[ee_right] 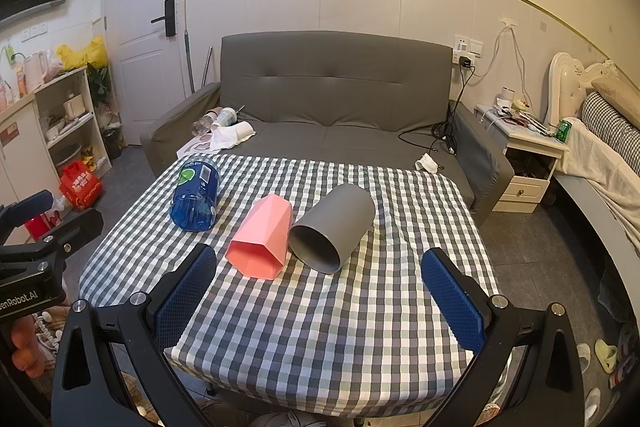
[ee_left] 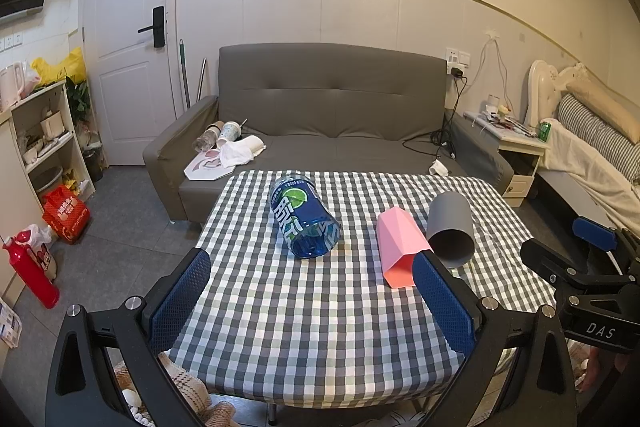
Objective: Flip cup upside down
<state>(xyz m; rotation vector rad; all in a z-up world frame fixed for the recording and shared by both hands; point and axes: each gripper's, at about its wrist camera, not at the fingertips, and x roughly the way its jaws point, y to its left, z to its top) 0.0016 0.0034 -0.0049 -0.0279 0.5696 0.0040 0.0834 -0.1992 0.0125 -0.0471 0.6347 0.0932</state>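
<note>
Ahead of the left gripper [ee_left: 312, 301], three cups are lying on their sides on the checked tablecloth [ee_left: 320, 327]: a blue printed cup [ee_left: 304, 217] straight in front, a pink faceted cup [ee_left: 396, 247] off toward its right finger, and a grey round cup [ee_left: 452, 229] touching the pink one on the far side. Both blue pads are standing wide apart and gripping nothing. This camera is also catching the right gripper [ee_left: 592, 267] hovering beyond the table's right edge.

Ahead of the right gripper [ee_right: 320, 299], the pink faceted cup [ee_right: 262, 237] and grey round cup [ee_right: 334, 227] are lying just beyond its fingertips, mouths facing the camera, with the blue printed cup [ee_right: 196, 193] farther off to the left. Its fingers are likewise spread wide and empty. Only this view is showing the grey cup's hollow interior fully, and the left gripper [ee_right: 44, 227] at the left edge.

A grey sofa [ee_right: 332, 83] is standing behind the table.
</note>
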